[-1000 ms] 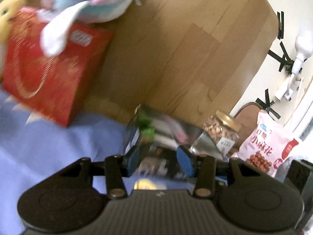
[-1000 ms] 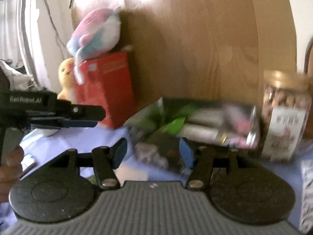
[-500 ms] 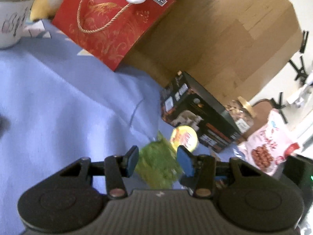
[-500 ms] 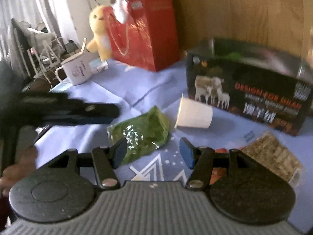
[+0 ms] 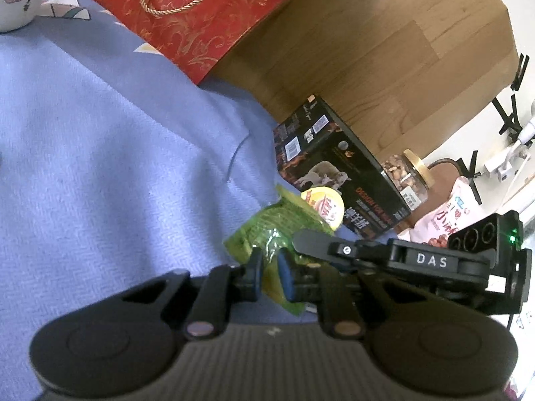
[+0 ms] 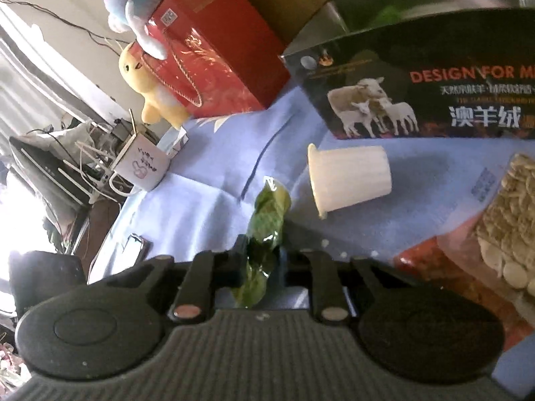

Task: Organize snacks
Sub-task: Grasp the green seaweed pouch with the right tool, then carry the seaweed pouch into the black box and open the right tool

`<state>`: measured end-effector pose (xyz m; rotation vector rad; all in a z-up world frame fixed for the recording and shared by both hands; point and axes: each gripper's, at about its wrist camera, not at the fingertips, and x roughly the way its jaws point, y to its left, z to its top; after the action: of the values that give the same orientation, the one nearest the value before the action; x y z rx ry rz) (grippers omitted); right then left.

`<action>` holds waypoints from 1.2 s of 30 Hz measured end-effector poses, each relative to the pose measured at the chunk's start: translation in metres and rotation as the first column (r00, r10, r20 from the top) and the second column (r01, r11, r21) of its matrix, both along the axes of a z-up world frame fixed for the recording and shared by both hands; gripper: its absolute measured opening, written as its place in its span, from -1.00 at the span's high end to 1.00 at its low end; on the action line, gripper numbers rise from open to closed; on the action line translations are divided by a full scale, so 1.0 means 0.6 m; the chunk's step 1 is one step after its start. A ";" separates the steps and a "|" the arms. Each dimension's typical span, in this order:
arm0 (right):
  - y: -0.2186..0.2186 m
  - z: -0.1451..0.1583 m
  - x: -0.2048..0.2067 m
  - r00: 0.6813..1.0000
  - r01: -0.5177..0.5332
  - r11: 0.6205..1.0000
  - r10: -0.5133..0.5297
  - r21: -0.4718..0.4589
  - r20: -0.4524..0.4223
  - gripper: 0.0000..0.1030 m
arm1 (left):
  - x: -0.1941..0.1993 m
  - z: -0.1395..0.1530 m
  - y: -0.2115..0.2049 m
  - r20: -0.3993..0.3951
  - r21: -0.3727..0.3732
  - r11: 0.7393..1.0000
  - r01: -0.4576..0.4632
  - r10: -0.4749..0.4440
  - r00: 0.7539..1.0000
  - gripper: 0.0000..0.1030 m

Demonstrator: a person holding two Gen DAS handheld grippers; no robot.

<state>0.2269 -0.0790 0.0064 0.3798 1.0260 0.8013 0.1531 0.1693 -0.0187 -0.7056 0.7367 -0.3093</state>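
Note:
A green snack packet (image 5: 267, 230) lies on the blue cloth (image 5: 100, 150) in front of a black box (image 5: 337, 173). My left gripper (image 5: 269, 275) is closing, and its blue pads pinch the packet's near edge. One of the right gripper's fingers (image 5: 321, 242) reaches in from the right over the same packet. In the right wrist view the packet (image 6: 267, 214) stands on edge between the closing jaws of my right gripper (image 6: 262, 260), squeezed there. A white cup (image 6: 351, 177) lies on its side just beyond, showing its yellow lid (image 5: 322, 205) in the left wrist view.
Against the wooden board stand a red gift bag (image 5: 207, 10), the black box (image 6: 434, 83) and a nut jar (image 5: 404, 173). A pink peanut bag (image 5: 444, 214) is at the right and a seed bag (image 6: 508, 220) beside the cup. A white mug (image 6: 140, 167) and a yellow plush toy (image 6: 147, 83) sit at the left.
Both grippers came down onto the green packet and their jaws narrowed around it. The packet now stands on edge. The right gripper has come into the left wrist view.

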 end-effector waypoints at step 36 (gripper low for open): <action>-0.247 0.089 0.044 0.942 0.298 0.866 -0.335 0.401 0.024 0.65 | 0.132 0.133 -0.228 0.295 0.099 0.958 0.269 -0.286 0.912 -0.04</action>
<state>0.2531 -0.2271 0.0600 0.8280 0.6843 0.7140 0.2325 0.0325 0.0614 -0.4823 0.5439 -0.6424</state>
